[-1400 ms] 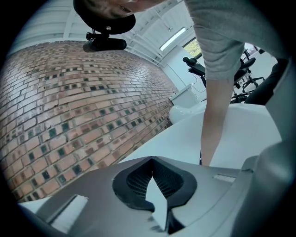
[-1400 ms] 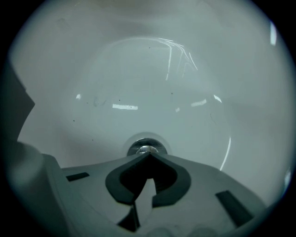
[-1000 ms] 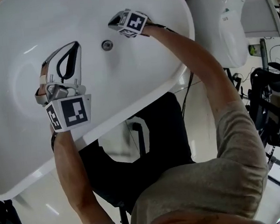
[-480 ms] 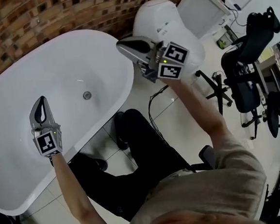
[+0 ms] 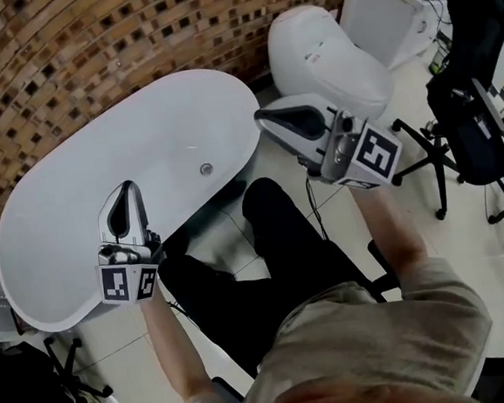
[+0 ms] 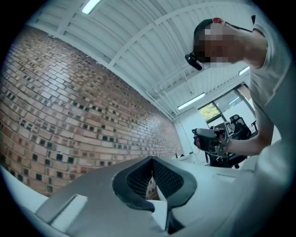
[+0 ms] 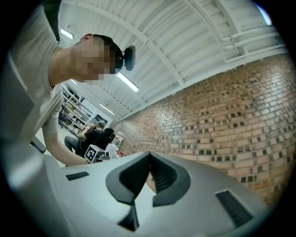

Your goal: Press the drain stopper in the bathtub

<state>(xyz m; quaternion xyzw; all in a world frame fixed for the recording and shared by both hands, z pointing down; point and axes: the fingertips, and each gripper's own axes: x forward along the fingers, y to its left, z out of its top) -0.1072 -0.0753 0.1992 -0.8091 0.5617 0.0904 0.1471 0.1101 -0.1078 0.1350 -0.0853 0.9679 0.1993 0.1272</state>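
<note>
L hand-held gripper and R hand-held gripper: both empty, jaws together (tips touch in each gripper view). L forearm and R forearm reach fwd; R tips point toward L side.

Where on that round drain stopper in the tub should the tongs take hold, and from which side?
Its round top face, from straight above. The drain stopper lies flat in the bathtub floor and shows no edge to pinch, so the right tongs, shut and empty, would probably do best pushing down on its centre.
</note>
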